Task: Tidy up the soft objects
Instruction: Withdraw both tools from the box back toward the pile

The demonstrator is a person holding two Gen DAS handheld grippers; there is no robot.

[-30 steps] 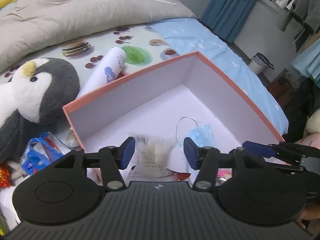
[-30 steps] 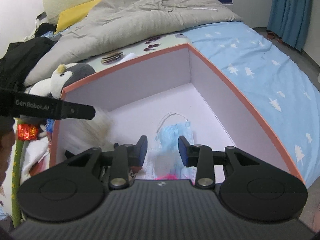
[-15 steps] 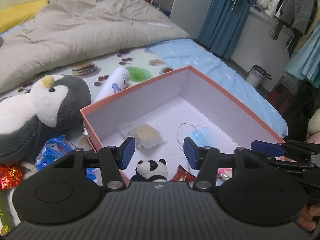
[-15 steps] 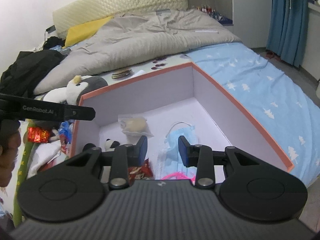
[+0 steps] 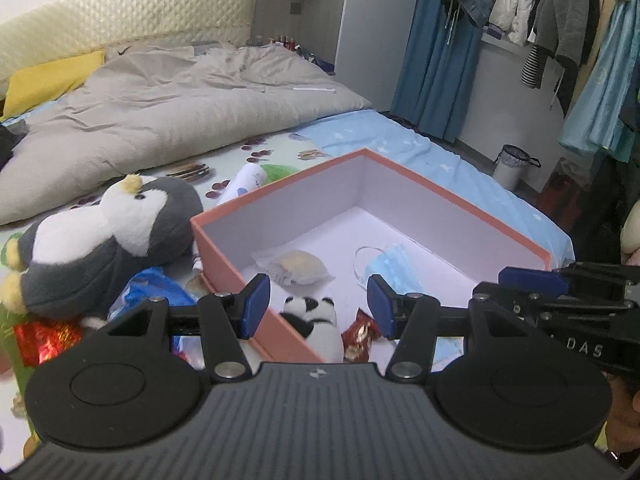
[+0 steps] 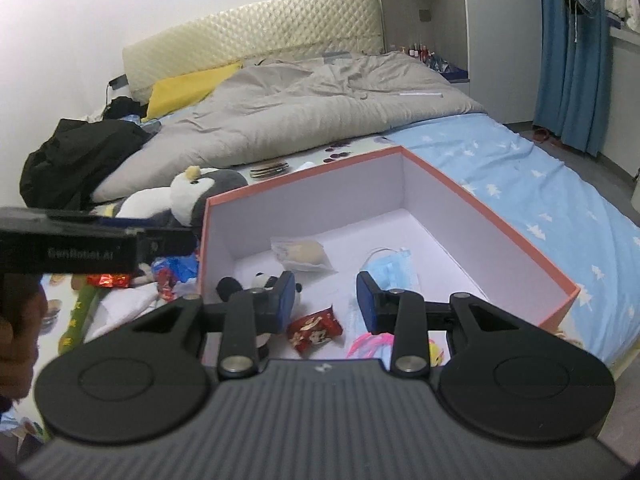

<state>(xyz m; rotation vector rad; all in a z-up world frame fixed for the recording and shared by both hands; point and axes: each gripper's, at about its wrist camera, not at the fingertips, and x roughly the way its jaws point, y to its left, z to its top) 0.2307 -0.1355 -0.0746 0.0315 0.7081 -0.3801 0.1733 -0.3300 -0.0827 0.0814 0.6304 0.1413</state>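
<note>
Grey and white, the penguin plush (image 5: 108, 236) lies long-ways on the bed just left of the orange box (image 5: 236, 264), nearest the left gripper (image 5: 316, 306), whose jaws are wide and empty; the right gripper (image 6: 325, 300) is narrower, empty too.

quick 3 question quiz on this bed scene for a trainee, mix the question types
1. True or false: the penguin lies inside the box.
2. Which lies in the box? A) mask B) yellow pillow C) bin
3. Fill in: neither the left gripper nor the right gripper holds ____.

Key
1. False; it lies on the bed beside the box.
2. A
3. anything; both stand open and empty.
</note>
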